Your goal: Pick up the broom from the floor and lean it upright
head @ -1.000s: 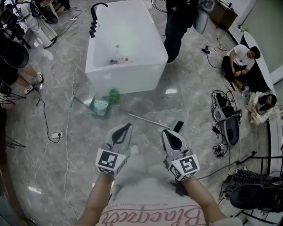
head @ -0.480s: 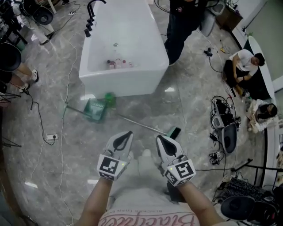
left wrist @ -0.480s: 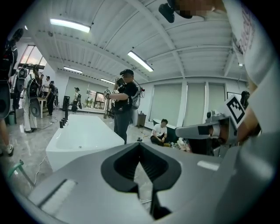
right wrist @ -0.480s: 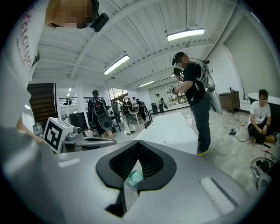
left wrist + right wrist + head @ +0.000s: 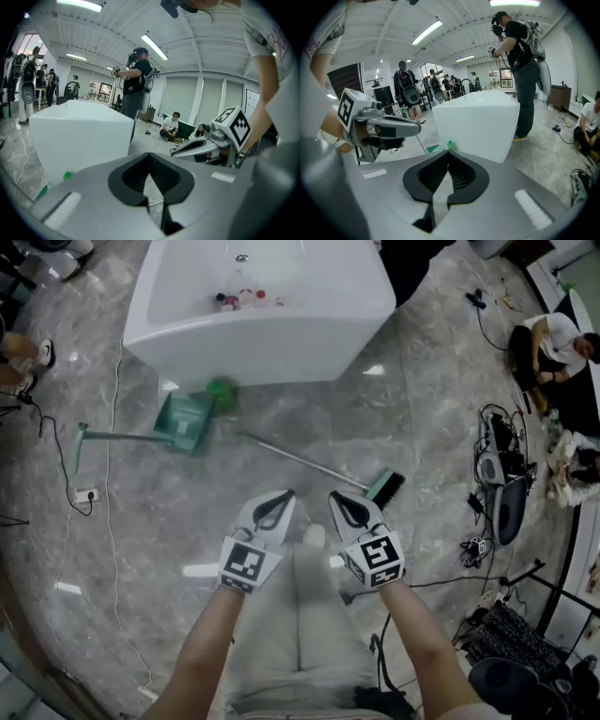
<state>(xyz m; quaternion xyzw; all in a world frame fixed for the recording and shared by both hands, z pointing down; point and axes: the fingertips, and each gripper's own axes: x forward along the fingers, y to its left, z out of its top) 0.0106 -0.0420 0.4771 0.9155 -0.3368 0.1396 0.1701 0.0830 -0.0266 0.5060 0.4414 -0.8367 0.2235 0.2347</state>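
Left gripper (image 5: pixel 287 494), right gripper (image 5: pixel 334 496) lower; one broom (image 5: pixel 308 461).

glossy stone floor (image 5: pixel 450 399), matt plastic shells
grey marbled floor shines; white bathtub (image 5: pixel 262 338) smooth, glossy; broom (image 5: pixel 300 459) has metal pole, green plastic head; left tool (image 5: pixel 281 495) and right tool (image 5: pixel 337 498) matt grey, pads (image 5: pixel 435 176) ribbed black.

The tub (image 5: pixel 272 334) stands at the far side of the floor (image 5: pixel 141 549), with small items (image 5: pixel 239 299) in it. Just before its near wall lies the dustpan (image 5: pixel 185 420), handle running left. The broom (image 5: pixel 309 463) lies flat to the dustpan's right, its head at the right end. The left gripper (image 5: pixel 284 495) and right gripper (image 5: pixel 335 496) sit side by side nearer than the broom, apart from it. A seated person (image 5: pixel 553 338) and gear (image 5: pixel 502 498) are far right.
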